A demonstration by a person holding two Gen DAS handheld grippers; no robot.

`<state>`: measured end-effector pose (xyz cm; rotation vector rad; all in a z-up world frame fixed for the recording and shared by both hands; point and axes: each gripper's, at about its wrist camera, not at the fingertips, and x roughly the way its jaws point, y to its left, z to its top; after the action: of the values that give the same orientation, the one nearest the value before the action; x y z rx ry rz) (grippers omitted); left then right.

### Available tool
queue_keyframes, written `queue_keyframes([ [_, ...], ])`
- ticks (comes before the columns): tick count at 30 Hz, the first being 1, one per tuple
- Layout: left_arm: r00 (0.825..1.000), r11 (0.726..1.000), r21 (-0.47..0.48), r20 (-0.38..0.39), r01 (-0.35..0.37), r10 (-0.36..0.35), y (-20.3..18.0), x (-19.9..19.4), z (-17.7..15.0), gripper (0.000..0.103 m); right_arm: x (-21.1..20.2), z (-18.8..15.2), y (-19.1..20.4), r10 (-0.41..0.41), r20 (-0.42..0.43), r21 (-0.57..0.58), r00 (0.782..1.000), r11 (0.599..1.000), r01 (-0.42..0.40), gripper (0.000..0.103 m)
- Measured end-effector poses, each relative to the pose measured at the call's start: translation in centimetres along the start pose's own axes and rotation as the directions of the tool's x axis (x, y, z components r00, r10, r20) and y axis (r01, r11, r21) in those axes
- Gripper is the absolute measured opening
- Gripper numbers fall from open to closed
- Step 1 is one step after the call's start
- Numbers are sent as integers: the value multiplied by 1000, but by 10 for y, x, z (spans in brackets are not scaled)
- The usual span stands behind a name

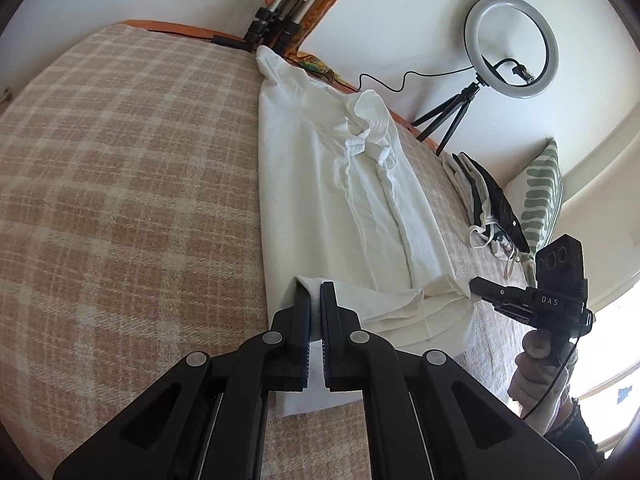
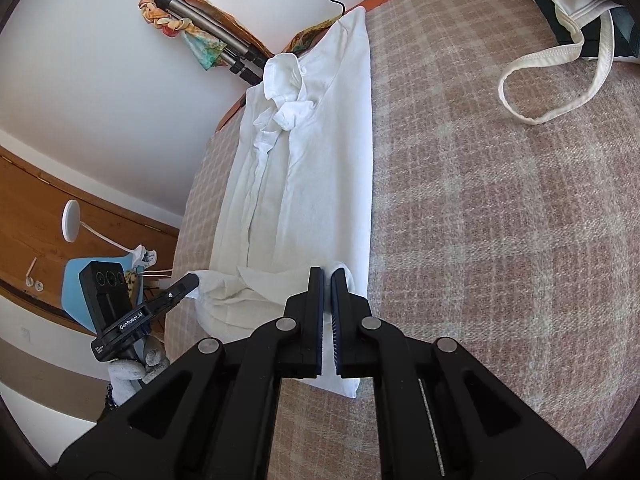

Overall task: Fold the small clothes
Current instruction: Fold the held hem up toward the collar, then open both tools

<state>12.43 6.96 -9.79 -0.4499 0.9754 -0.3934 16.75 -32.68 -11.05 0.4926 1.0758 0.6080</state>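
A white collared shirt [image 1: 340, 200] lies lengthwise on the beige checked blanket [image 1: 132, 184], sides folded in, collar at the far end. My left gripper [image 1: 315, 286] is shut on the near hem's left corner, lifting the cloth over the shirt body. In the right wrist view the same shirt [image 2: 304, 160] stretches away, and my right gripper [image 2: 327, 274] is shut on the hem's right corner. Each gripper shows in the other's view: the right gripper [image 1: 476, 284] pinching the hem, the left gripper [image 2: 192, 280] likewise. The bottom part is doubled back toward the collar.
A ring light on a tripod [image 1: 510, 46] stands by the wall. Dark and white folded clothes [image 1: 492, 204] and a leaf-patterned pillow [image 1: 542, 196] lie at the blanket's right end. A white strap loop [image 2: 560, 80] lies on the blanket. Tripod legs with a colourful scarf [image 2: 200, 36] lean on the wall.
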Motion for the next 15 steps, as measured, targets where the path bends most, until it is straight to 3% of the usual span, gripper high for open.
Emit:
queue_keyframes([
  [5,998,998,34,32,-54,53,-1,-9,8,13,0,10,8,-33,9,-46,999,998,33,9],
  [6,996,997,49,56,-66,63,-1,-16,10,17,-4,10,14,-45,29,-76,999,996,47,11],
  [9,992,991,111,112,-73,60,-6,-33,6,18,-18,2,35,-61,55,-204,997,976,71,12],
  [11,995,986,155,96,-54,39,-11,-36,0,18,-20,-8,48,-39,33,-278,999,959,47,12],
  [15,1000,978,208,-10,9,-6,-23,-22,-17,18,-2,-27,62,-35,-64,-361,997,933,9,12],
])
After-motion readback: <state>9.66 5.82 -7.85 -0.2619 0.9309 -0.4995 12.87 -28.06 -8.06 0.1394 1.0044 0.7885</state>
